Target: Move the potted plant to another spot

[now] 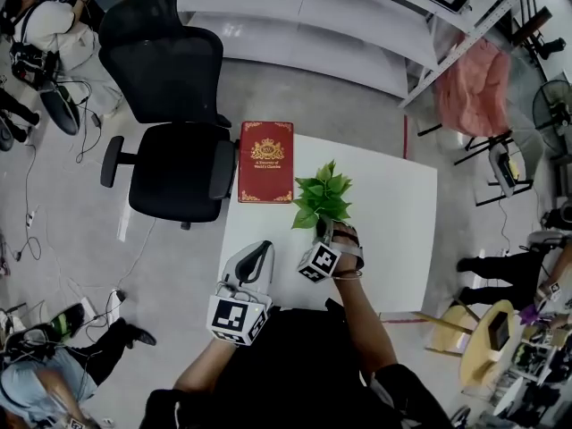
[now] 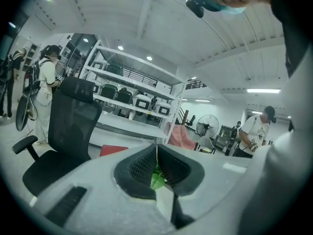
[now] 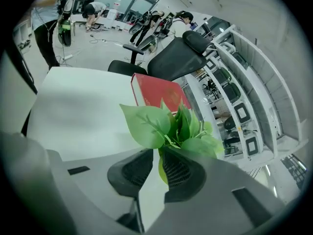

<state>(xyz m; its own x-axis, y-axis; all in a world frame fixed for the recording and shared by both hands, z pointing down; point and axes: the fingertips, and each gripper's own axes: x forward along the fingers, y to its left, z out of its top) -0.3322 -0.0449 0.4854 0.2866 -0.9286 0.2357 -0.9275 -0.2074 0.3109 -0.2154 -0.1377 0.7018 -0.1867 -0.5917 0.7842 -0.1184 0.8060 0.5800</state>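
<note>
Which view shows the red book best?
The head view: the whole book lies at the table's corner. The right gripper view hides part behind the plant; the left gripper view shows only a red sliver.

Grey left tongs [image 1: 264, 248], black-white marker cube [image 1: 239, 318], black top [image 1: 295, 365]

Book [image 1: 265, 162] on table [image 1: 402, 204], far-left corner, plant [image 1: 322, 199] to its right — chair [image 1: 174, 114] further left

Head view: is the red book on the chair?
No, the red book lies flat on the white table, beside the black office chair.
</note>
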